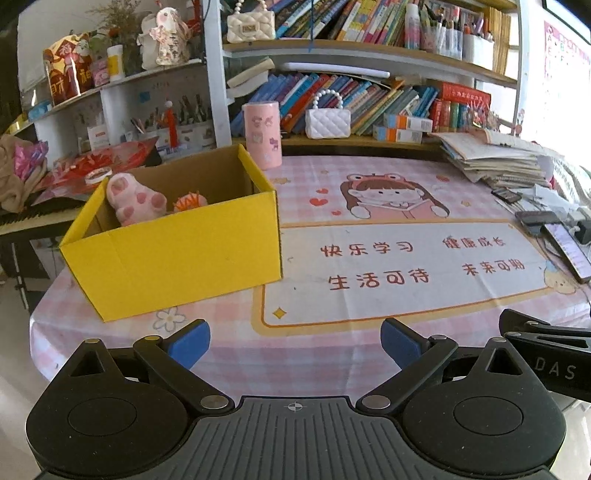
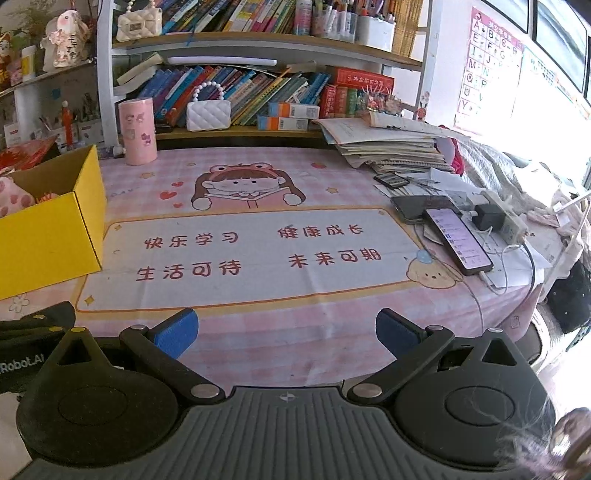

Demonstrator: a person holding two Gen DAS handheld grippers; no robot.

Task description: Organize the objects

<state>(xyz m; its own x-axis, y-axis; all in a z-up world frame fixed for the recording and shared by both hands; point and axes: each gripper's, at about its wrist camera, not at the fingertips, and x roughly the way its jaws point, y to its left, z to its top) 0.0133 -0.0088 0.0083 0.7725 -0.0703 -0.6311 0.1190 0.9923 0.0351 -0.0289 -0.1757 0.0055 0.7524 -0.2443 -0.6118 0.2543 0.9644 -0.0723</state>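
Both tools — left gripper (image 1: 295, 343), right gripper (image 2: 287, 334) — gape wide, empty, near the yellow box (image 1: 173, 254) holding a plush toy (image 1: 135, 197); remaining items should be gripped squarely.

Child's study — bookshelves (image 1: 369, 96), cartoon tablecloth (image 2: 258, 184).

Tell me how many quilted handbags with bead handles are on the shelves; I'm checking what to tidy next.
2. The cream handbag sits on the upper shelf; the white handbag stands on the lower shelf beside the books. Others may be hidden behind clutter.
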